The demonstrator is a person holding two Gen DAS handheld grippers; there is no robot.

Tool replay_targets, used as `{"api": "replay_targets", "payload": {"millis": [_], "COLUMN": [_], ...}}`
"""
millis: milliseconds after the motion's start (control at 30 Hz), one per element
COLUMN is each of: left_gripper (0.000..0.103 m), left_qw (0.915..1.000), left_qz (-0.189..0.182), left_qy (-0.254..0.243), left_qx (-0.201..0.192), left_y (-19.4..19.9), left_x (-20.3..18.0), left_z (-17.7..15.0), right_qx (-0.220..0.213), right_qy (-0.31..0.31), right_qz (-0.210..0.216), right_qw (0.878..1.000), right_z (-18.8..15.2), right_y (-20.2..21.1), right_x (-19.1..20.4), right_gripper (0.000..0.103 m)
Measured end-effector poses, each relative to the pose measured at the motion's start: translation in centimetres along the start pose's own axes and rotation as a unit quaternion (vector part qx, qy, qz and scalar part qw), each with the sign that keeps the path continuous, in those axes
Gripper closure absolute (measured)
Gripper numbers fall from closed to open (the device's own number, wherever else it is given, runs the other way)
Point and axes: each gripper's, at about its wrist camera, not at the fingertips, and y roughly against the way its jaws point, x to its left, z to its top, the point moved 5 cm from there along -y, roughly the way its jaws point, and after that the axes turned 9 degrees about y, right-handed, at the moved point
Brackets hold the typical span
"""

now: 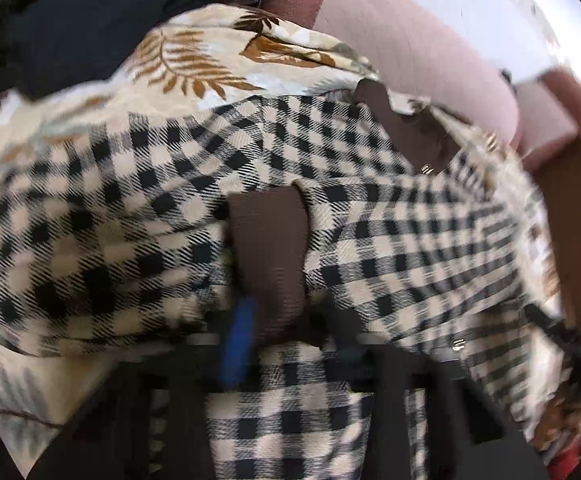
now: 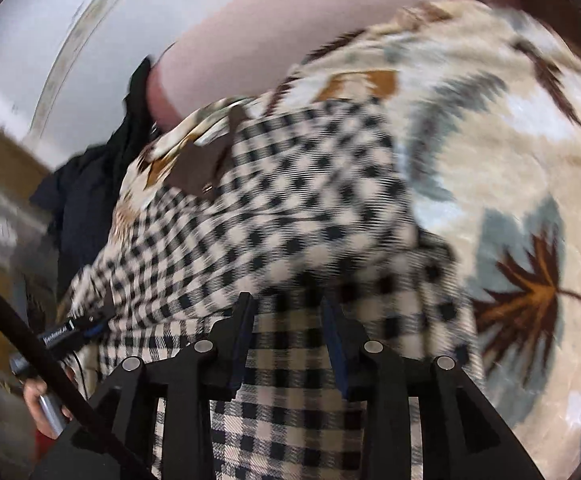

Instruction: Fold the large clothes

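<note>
A bed covered by a cream leaf-print blanket (image 2: 510,168) takes up most of both views, with a pink headboard (image 2: 298,32) and a white wall behind it. Spread over the blanket lies the checked garment (image 1: 138,184), black and cream, with brown patches (image 1: 268,232) sewn on; it is rumpled and partly bunched, and one edge runs toward a dark heap of clothing (image 2: 86,200) at the side of the bed.

The garment is judged to be soft, fairly thick woven cloth, light enough to lift but floppy, so that it sags between two holds. It is not fragile and not slippery. It is best taken along a hem or at a corner, both holds kept well apart, so that the cloth hangs flat before it is laid over.

The right gripper (image 2: 288,320) is seen over the near part of the garment. Its jaws stand apart with checked cloth running between them, but the cloth is not pinched, so nothing is held.

The left gripper (image 1: 286,344) is blurred and half buried in the cloth. A fold of the garment appears gathered between its jaws, but whether they are closed on it cannot be told.
</note>
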Motion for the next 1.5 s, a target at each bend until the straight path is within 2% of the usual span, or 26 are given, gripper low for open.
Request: {"api": "replay_targets", "payload": {"millis": [133, 200, 400, 467, 567, 633, 767, 833, 900, 967, 1100, 1200, 1333, 1433, 1500], "left_gripper": [0.094, 0.094, 0.092, 0.090, 0.088, 0.088, 0.083, 0.074, 0.073, 0.073, 0.073, 0.067, 0.066, 0.064, 0.064], "left_qw": [0.9999, 0.9998, 0.9999, 1.0000, 1.0000, 1.0000, 0.9987, 0.9965, 0.9926, 0.9870, 0.9709, 0.9567, 0.9328, 0.9162, 0.9087], "left_qz": [-0.008, -0.009, -0.002, -0.004, -0.007, -0.007, 0.004, 0.015, 0.025, 0.044, 0.098, 0.104, 0.115, 0.144, 0.161], "left_qy": [0.014, 0.018, 0.008, 0.002, -0.001, 0.002, 0.027, 0.054, 0.090, 0.123, 0.182, 0.234, 0.298, 0.326, 0.340], "left_qx": [0.004, 0.008, 0.008, 0.006, 0.003, -0.006, -0.042, -0.061, -0.077, -0.094, -0.122, -0.139, -0.167, -0.183, -0.181], "left_y": [0.2, -0.1, -0.4, -0.2, 0.7, 1.9, 5.4, 7.0, 8.6, 10.2, 13.2, 15.3, 17.6, 18.9, 19.0], "left_x": [0.5, 0.7, 0.6, 0.7, 1.2, 2.0, 5.2, 7.9, 11.2, 14.9, 22.1, 26.9, 32.0, 35.3, 37.0], "left_z": [0.2, 0.2, 0.1, 0.0, -0.2, -0.2, 0.3, 0.6, 0.7, 0.8, 0.9, 1.1, 1.2, 0.9, 0.7], "right_qx": [-0.026, -0.023, 0.032, 0.050, 0.048, 0.055, 0.062, 0.066, 0.073, 0.076, 0.030, 0.024, 0.031, 0.044, 0.048], "right_qy": [0.092, 0.115, 0.134, 0.152, 0.191, 0.203, 0.226, 0.239, 0.257, 0.268, 0.265, 0.282, 0.328, 0.370, 0.389], "right_qz": [-0.046, -0.053, -0.037, -0.059, -0.105, -0.129, -0.190, -0.224, -0.251, -0.260, -0.220, -0.180, -0.111, -0.054, -0.030], "right_qw": [0.994, 0.992, 0.990, 0.985, 0.975, 0.969, 0.953, 0.942, 0.930, 0.925, 0.938, 0.942, 0.938, 0.926, 0.920], "right_z": [1.6, 2.4, 4.5, 4.9, 6.0, 6.6, 7.2, 7.6, 8.1, 8.5, 8.7, 7.1, 3.6, 0.1, -1.7], "right_y": [-1.7, -3.1, -11.1, -13.9, -15.8, -16.9, -18.1, -18.6, -19.0, -18.8, -16.2, -15.7, -16.3, -17.1, -17.2], "right_x": [4.1, 5.7, 9.9, 10.7, 12.0, 12.8, 14.3, 15.0, 15.8, 16.5, 19.8, 23.2, 29.5, 35.2, 38.1], "right_gripper": [0.065, 0.065, 0.067, 0.069, 0.067, 0.061, 0.053, 0.050, 0.049, 0.049, 0.049, 0.048, 0.048, 0.048, 0.048]}}
